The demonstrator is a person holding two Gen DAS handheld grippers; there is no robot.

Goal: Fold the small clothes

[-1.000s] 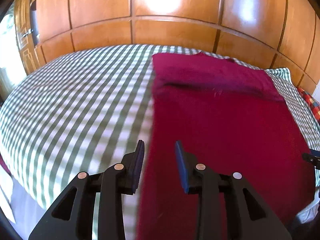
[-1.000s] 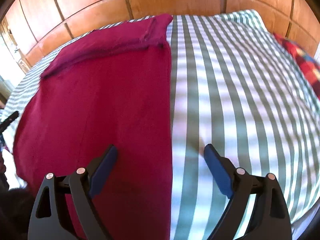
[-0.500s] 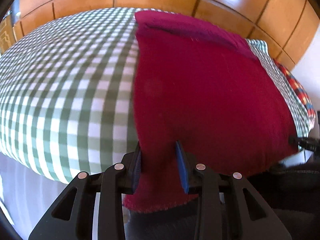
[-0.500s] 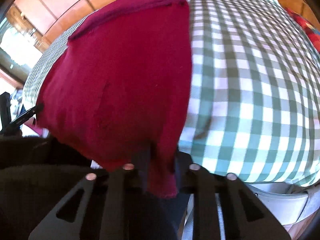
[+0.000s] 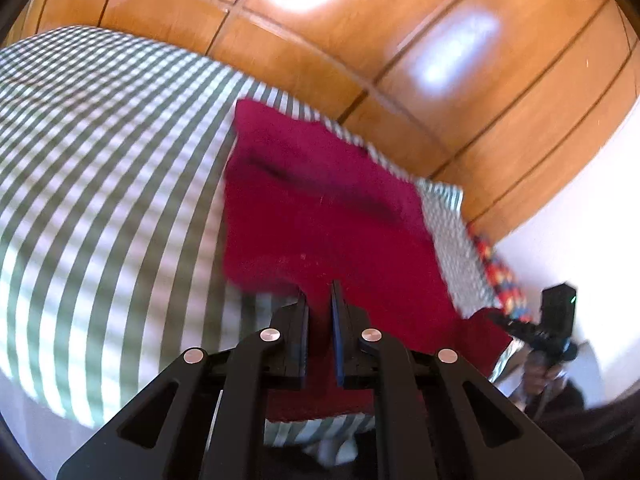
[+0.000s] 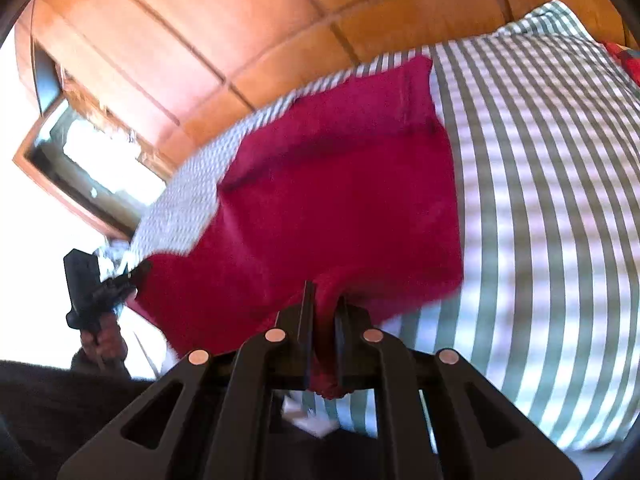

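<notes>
A dark red cloth (image 5: 328,216) lies on the bed (image 5: 100,184), which wears a green-and-white checked cover. The far end of the cloth, toward the wooden headboard (image 5: 360,40), rests flat on the cover with a folded band across it. The near edge is raised off the bed at its two corners.

The left gripper (image 5: 319,300) is clamped on the near left corner of the cloth; its jaws have just been closing, and red fabric fills the narrow gap between the pads and hangs below them. The right gripper (image 6: 323,300) pinches the near right corner the same way, jaws also just closed, with a bunched red tail hanging under the fingers.

Between the corners the cloth sags toward the bed. Both views are motion-blurred.
</notes>
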